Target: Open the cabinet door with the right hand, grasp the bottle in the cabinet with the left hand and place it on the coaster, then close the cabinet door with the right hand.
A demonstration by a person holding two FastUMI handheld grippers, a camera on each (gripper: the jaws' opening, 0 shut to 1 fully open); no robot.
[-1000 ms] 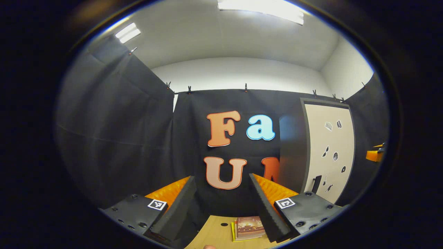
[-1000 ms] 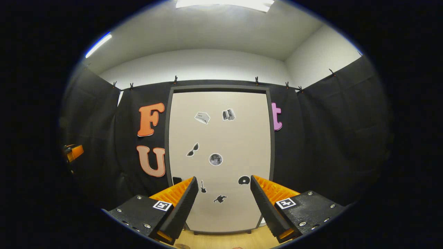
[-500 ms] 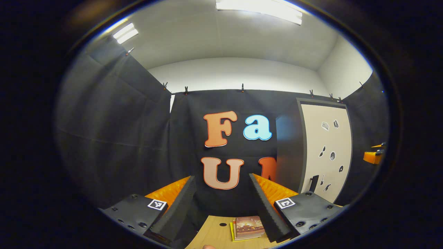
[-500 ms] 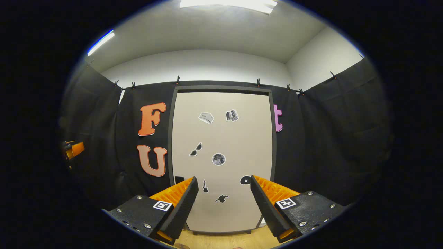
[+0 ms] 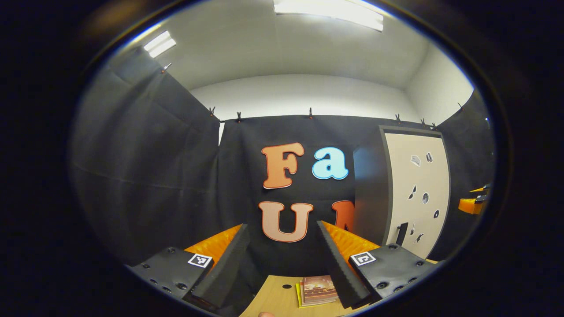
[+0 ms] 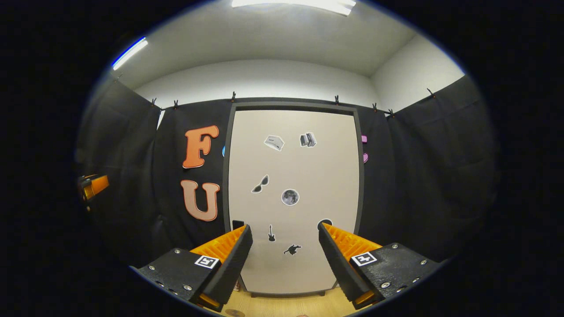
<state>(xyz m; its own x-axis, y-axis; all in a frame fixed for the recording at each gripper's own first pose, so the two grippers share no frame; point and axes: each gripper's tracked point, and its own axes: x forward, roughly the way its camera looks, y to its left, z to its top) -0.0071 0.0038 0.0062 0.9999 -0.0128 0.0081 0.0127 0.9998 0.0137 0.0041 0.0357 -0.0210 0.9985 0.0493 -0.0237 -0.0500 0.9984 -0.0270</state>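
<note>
Two claws are up in the air, and both are spread wide with nothing in them. In the right gripper view, the right claw (image 6: 285, 246) points straight at the cabinet door (image 6: 293, 176). The door is shut. It is pale, has a dark frame and small stickers, and its dark handle (image 6: 238, 224) sits low on its left edge, just above the claw's left finger. The left claw (image 5: 282, 251) is far off to the left, at the edge (image 6: 90, 187). In the left gripper view, the left claw faces the black cloth wall, with the cabinet door (image 5: 416, 189) to its right. Below it, a small stack of books (image 5: 316, 290) lies on the wooden worktop (image 5: 273, 299).
</note>
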